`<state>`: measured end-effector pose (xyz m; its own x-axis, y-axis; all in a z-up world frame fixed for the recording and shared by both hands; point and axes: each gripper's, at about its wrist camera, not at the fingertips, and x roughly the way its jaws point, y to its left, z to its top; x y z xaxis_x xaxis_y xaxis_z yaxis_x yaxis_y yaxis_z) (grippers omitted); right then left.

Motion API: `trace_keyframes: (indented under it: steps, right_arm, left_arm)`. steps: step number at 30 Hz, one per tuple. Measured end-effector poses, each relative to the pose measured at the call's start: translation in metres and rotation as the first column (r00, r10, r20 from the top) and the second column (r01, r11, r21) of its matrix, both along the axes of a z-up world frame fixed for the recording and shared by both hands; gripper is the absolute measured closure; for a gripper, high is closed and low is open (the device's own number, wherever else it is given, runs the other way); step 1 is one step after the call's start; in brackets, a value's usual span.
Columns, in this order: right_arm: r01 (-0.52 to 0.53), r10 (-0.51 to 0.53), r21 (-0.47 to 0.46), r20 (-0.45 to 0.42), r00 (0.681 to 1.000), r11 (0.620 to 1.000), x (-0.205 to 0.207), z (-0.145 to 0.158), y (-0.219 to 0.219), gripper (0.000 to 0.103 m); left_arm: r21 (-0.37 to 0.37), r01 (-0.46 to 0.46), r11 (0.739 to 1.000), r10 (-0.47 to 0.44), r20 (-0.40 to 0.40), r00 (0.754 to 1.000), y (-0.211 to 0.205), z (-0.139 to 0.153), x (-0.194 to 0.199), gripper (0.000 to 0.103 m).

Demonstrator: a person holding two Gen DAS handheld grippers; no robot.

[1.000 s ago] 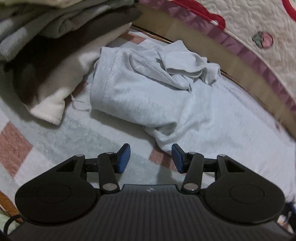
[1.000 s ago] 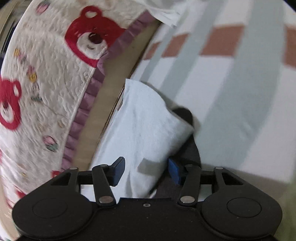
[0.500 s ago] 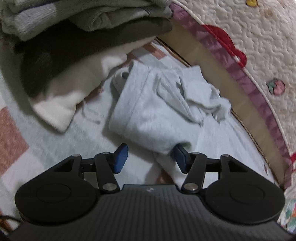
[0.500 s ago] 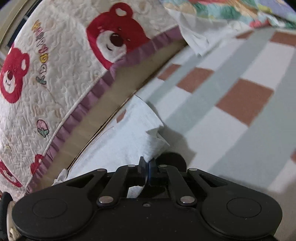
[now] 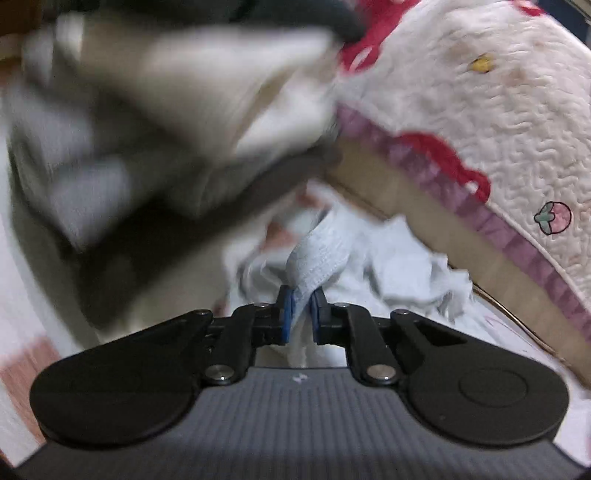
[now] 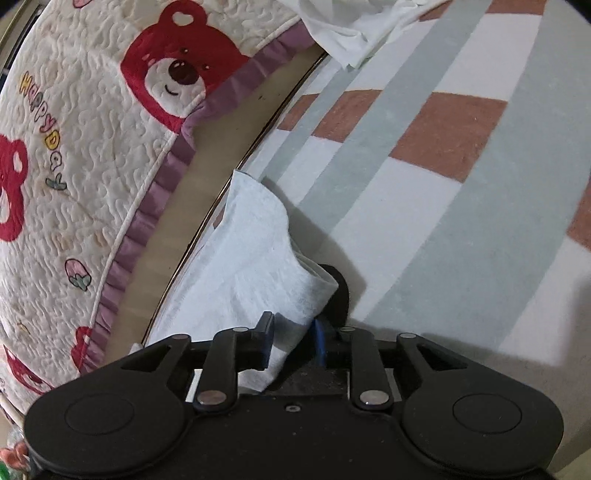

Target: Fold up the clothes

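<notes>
A pale blue-grey garment (image 5: pixel 399 258) lies crumpled on the checked blanket beside the bed edge. My left gripper (image 5: pixel 300 310) is shut on its stitched hem (image 5: pixel 321 247), which rises as a strip out of the pads. In the right wrist view another part of the same pale garment (image 6: pixel 255 251) lies flat along the bed's wooden edge. My right gripper (image 6: pixel 291 339) holds a thick fold of it between its blue pads, the jaws standing narrow but not touching. A dark shape under that fold is mostly hidden.
A blurred stack of folded grey, cream and dark clothes (image 5: pixel 147 129) sits close at the left. A quilt with red bears (image 6: pixel 110 110) hangs over a wooden bed edge (image 6: pixel 221 140). The checked blanket (image 6: pixel 424 206) stretches right. White cloth (image 6: pixel 351 33) lies at the far end.
My left gripper moved in and closed on the garment's hem, lifting it. My right gripper's jaws stand a little wider than half a second ago, with more cloth between them.
</notes>
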<state>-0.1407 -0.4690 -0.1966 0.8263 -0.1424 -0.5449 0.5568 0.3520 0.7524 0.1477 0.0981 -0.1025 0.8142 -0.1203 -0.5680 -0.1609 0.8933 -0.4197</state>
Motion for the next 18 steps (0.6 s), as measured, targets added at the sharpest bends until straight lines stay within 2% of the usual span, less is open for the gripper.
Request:
trace_keyframes:
  steps: [1, 3, 5, 7, 8, 9, 10, 11, 13, 14, 17, 18]
  right_arm:
    - [0.005, -0.005, 0.009, 0.01, 1.0, 1.0, 0.002, 0.0, -0.002, 0.068]
    - [0.016, -0.017, 0.033, 0.034, 0.999, 0.999, 0.008, 0.001, -0.006, 0.053]
    - [0.029, -0.032, 0.058, 0.06, 0.998, 0.998, 0.016, 0.002, -0.01, 0.043]
    - [0.027, -0.03, 0.054, 0.057, 0.998, 0.998, 0.027, 0.003, -0.01, 0.042]
    - [0.022, -0.024, 0.045, 0.052, 0.998, 0.999, 0.033, 0.004, -0.01, 0.042]
    - [0.014, -0.016, 0.035, 0.047, 0.999, 0.999, 0.039, 0.005, -0.011, 0.06]
    - [-0.005, 0.004, 0.018, 0.04, 0.999, 1.0, 0.044, 0.007, -0.01, 0.081]
    - [-0.016, 0.016, -0.005, 0.035, 0.999, 1.0, 0.047, 0.011, -0.01, 0.095]
    - [-0.02, 0.023, -0.06, 0.05, 0.998, 0.998, 0.046, 0.022, -0.009, 0.095]
    - [-0.02, 0.025, -0.09, 0.058, 0.998, 0.996, 0.045, 0.027, -0.007, 0.096]
    - [-0.073, 0.071, -0.159, -0.021, 0.997, 0.985, 0.052, 0.029, -0.002, 0.095]
    - [-0.074, 0.07, -0.147, -0.03, 0.997, 0.986, 0.053, 0.025, -0.002, 0.095]
  left_arm:
    - [-0.053, 0.002, 0.999, -0.003, -0.03, 1.0, 0.008, -0.007, 0.004, 0.093]
    - [-0.113, 0.008, 0.994, -0.016, -0.062, 0.998, 0.015, -0.013, 0.007, 0.092]
    - [-0.16, 0.01, 0.987, -0.025, -0.087, 0.996, 0.019, -0.015, 0.01, 0.09]
    - [-0.189, 0.019, 0.982, -0.039, -0.104, 0.994, 0.021, -0.015, 0.013, 0.082]
    - [-0.202, 0.028, 0.979, -0.052, -0.113, 0.992, 0.021, -0.014, 0.014, 0.071]
    - [-0.223, 0.042, 0.974, -0.074, -0.138, 0.988, 0.022, -0.016, 0.013, 0.058]
    - [-0.242, 0.054, 0.969, -0.095, -0.16, 0.982, 0.022, -0.018, 0.011, 0.054]
    - [-0.235, 0.052, 0.971, -0.091, -0.159, 0.983, 0.02, -0.019, 0.012, 0.053]
    - [-0.221, 0.046, 0.974, -0.082, -0.157, 0.984, 0.014, -0.021, 0.012, 0.053]
    - [-0.214, 0.044, 0.976, -0.078, -0.156, 0.985, 0.011, -0.022, 0.012, 0.049]
    - [-0.192, 0.036, 0.981, -0.065, -0.152, 0.986, 0.002, -0.025, 0.013, 0.04]
    - [-0.185, 0.033, 0.982, -0.061, -0.15, 0.987, -0.001, -0.026, 0.013, 0.035]
